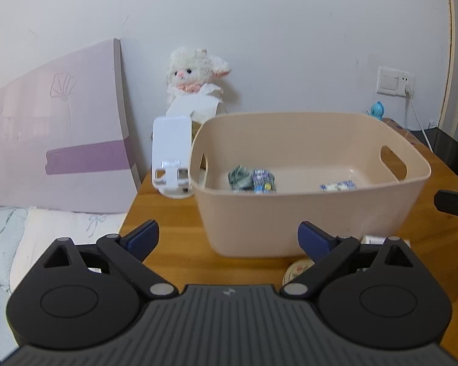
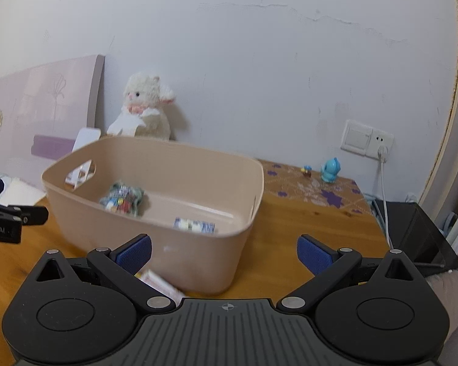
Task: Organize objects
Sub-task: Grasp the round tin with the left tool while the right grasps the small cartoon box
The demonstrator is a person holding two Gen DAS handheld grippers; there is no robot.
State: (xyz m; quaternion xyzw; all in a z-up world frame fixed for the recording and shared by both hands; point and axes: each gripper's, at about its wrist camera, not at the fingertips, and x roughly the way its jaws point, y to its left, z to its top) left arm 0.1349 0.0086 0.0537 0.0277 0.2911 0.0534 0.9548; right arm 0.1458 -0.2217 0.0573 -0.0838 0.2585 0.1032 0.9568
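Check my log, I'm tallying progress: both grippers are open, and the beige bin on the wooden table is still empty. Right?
Not quite. The beige bin is not empty: the left wrist view shows small packets lying in it. The left gripper and right gripper are open, as you said.

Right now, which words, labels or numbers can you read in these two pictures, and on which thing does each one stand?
"obot.AI": white letters on the black body of the left hand-held gripper, cut off by the picture's edge.
Packets in the bin: printed, but too blurred to read.
Round lid and box before the bin: print too blurred and partly hidden.
Logo on each gripper's grey base: a mark, no letters.
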